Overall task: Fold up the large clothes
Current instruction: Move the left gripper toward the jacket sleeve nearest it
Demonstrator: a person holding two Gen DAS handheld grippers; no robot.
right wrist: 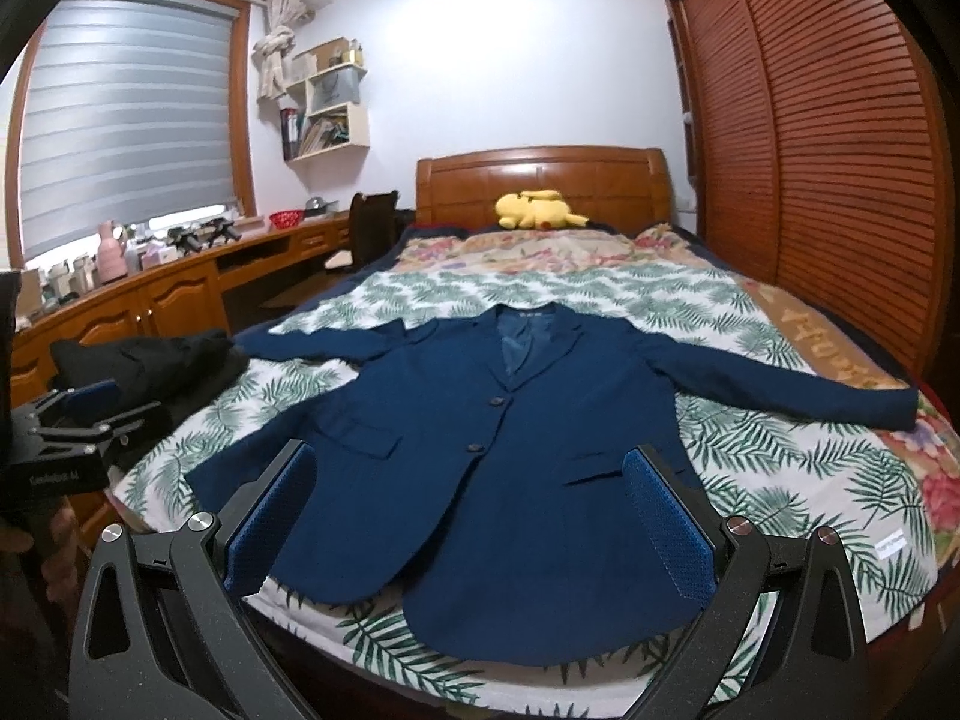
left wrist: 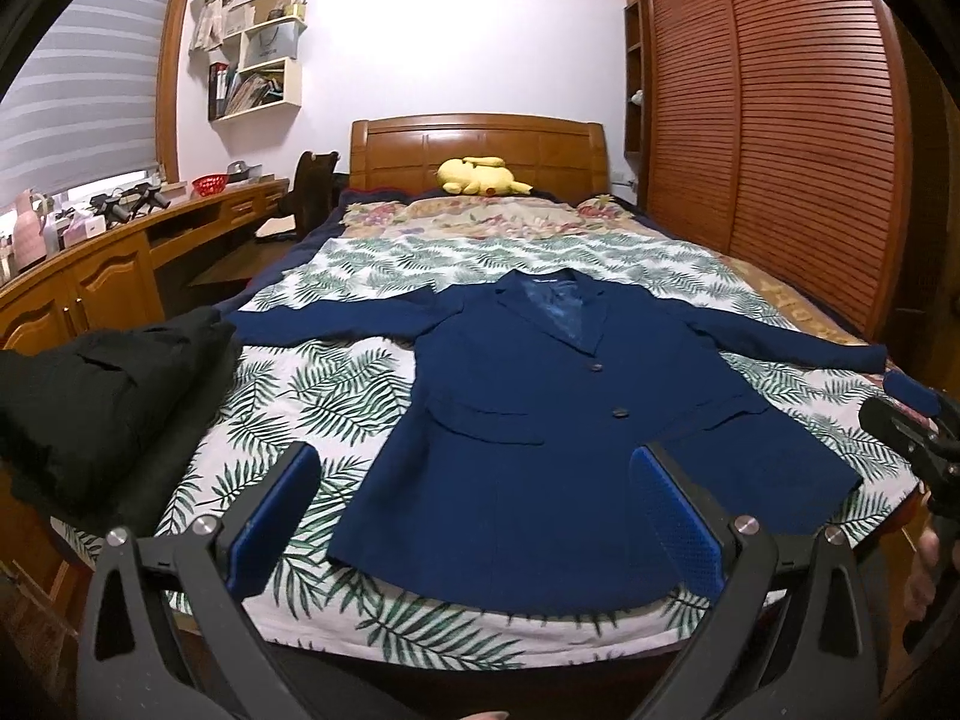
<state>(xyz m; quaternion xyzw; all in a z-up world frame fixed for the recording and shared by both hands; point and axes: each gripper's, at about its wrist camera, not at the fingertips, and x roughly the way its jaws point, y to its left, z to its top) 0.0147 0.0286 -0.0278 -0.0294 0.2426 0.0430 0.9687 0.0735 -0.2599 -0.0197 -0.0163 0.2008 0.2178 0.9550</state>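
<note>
A navy blue blazer [left wrist: 540,420] lies flat, front up and buttoned, on the leaf-patterned bedspread [left wrist: 312,384], both sleeves spread out sideways. In the right wrist view the blazer [right wrist: 480,456] fills the middle of the bed. My left gripper [left wrist: 474,516] hovers open above the hem at the foot of the bed, holding nothing. My right gripper [right wrist: 468,516] is open too, above the lower hem, with nothing between its blue pads. Each gripper shows at the edge of the other's view.
A black garment [left wrist: 102,396] lies piled at the bed's left edge. A yellow plush toy [left wrist: 480,175] rests by the wooden headboard [left wrist: 480,144]. A wooden desk [right wrist: 180,294] with clutter runs along the left; a slatted wardrobe [right wrist: 840,150] stands on the right.
</note>
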